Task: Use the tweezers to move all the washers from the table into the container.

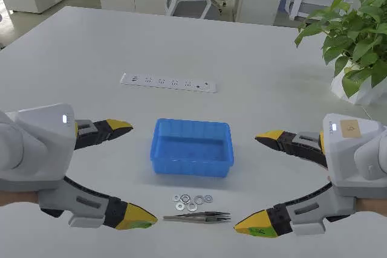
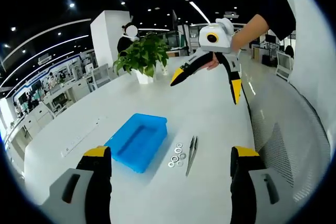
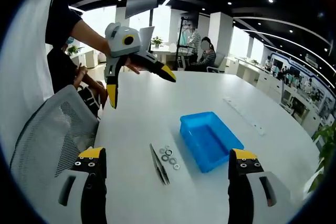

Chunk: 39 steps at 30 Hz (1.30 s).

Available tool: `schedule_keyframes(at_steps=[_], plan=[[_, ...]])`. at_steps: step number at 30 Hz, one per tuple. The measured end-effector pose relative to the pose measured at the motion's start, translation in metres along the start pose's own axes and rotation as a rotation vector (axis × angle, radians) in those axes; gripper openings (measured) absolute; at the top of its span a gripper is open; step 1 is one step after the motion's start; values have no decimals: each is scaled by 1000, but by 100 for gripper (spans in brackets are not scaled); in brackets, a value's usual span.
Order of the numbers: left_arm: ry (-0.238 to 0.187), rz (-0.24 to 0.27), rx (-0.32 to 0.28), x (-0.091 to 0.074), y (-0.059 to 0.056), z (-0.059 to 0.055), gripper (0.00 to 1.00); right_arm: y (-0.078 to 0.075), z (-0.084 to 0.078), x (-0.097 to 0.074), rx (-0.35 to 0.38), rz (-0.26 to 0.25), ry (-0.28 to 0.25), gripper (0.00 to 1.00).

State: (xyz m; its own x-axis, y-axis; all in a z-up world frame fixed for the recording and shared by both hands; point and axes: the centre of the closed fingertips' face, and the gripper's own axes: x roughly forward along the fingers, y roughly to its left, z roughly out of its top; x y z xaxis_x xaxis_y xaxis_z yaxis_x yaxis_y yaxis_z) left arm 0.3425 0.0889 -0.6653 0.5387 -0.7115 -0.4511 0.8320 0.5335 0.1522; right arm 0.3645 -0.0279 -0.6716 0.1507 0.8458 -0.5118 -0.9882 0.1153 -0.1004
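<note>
Several small metal washers (image 1: 192, 200) lie in a cluster on the white table, just in front of the blue plastic container (image 1: 191, 147). Grey tweezers (image 1: 197, 216) lie flat right below the washers. My left gripper (image 1: 133, 171) hangs open at the left of the container, with nothing between its jaws. My right gripper (image 1: 257, 182) hangs open at the right, also holding nothing. From the left gripper view I see the washers (image 2: 176, 157), tweezers (image 2: 191, 154), container (image 2: 137, 140) and the right gripper (image 2: 207, 81). The right gripper view shows the washers (image 3: 169, 157), tweezers (image 3: 159, 163), container (image 3: 210, 139) and the left gripper (image 3: 139, 87).
A white power strip (image 1: 168, 83) lies beyond the container. A potted green plant (image 1: 358, 39) stands at the table's far right. A mesh office chair (image 3: 50, 135) sits by the near edge. Chairs and cabinets stand past the far edge.
</note>
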Motion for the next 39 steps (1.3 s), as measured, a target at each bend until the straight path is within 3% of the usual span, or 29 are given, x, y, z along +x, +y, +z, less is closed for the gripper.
schedule_keyframes(at_steps=[10,18,39], plan=[[-14,13,-8,2,3,2,100,-2,-6,-2,-7,-18,25,97],[-17,7,-7,1,0,4,100,-6,-4,-4,12,-43,15,92],[-13,-4,-8,10,-3,1,100,-5,-14,-3,21,-33,47,90]])
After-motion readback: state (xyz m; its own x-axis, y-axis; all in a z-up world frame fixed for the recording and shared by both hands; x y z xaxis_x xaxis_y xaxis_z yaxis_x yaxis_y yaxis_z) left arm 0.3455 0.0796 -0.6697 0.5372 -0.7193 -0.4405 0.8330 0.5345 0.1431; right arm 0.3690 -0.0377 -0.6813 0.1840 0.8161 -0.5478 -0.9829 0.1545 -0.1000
